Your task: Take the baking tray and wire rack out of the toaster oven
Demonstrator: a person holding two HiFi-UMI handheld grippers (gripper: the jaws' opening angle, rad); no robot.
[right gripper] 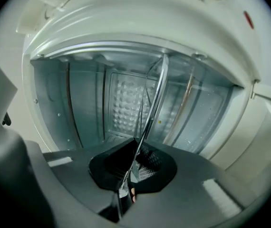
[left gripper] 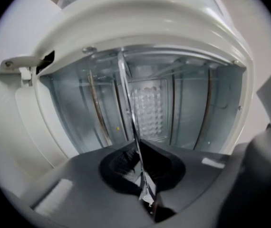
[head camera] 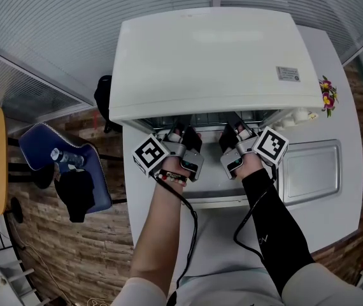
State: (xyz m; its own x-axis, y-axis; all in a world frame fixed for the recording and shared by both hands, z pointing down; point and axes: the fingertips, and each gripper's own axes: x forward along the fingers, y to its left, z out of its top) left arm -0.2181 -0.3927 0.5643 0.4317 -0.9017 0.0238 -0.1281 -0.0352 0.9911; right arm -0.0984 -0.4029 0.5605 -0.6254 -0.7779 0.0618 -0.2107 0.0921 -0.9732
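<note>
**Wire rack clamped by both tongs at the oven mouth**

Wire rack point(left gripper: 128, 103), a thin frame of bright, polished steel rod, sits inside the toaster oven point(head camera: 207, 56) at its open front. Each gripper view shows it edge-on as a slim shining line running from the jaws into the chamber. The left gripper point(head camera: 183, 136) has its dark, ribbed jaws pressed together on the rack's front rod. The right gripper point(head camera: 234, 134) is likewise closed on that rod, further along it. Both reach level into the opening, side by side.

The oven is a smooth, glossy white box with rounded corners. Its chamber is lined with dull grey sheet metal, and the back wall carries a dimpled panel point(left gripper: 147, 108) stamped in rows of small bumps. Slim brownish rods point(left gripper: 97, 113) run across the cavity.

The baking tray point(head camera: 312, 171) lies outside the oven on the white table point(head camera: 350, 113), just to the right of the right gripper. It is a shallow matte silver rectangle with rounded corners and a raised rim.

A small grey label point(head camera: 288, 74) sits on the oven's top, its print too small to read. Faint lettering along the oven's front edge in the right gripper view is also illegible.
</note>
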